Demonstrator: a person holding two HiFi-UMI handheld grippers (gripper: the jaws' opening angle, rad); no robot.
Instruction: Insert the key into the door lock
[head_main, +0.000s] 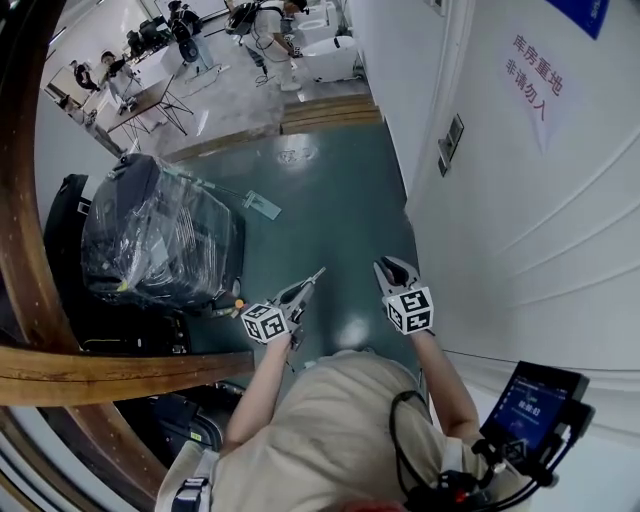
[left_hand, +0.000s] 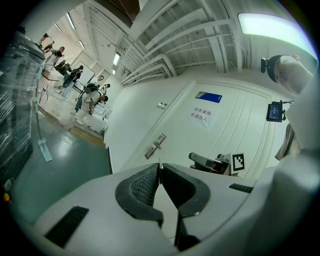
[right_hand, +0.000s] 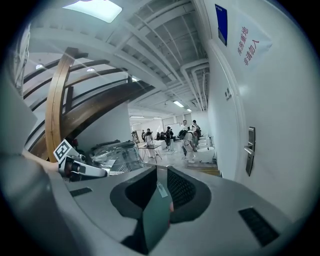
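Left gripper (head_main: 312, 280) jaws are clenched on a thin metal blade seen edge-on at their tips: the key (left_hand: 160, 167), held in the air over the green floor (head_main: 330, 200). Right gripper (right_hand: 159, 176) jaws stand slightly apart, with nothing between them. Lock (head_main: 450, 143) sits on the white door (head_main: 530, 230), ahead and to the right — key well apart from it.

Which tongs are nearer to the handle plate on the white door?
Right. The right tongs are beside the door, short of the handle plate; the left tongs are farther from the door.
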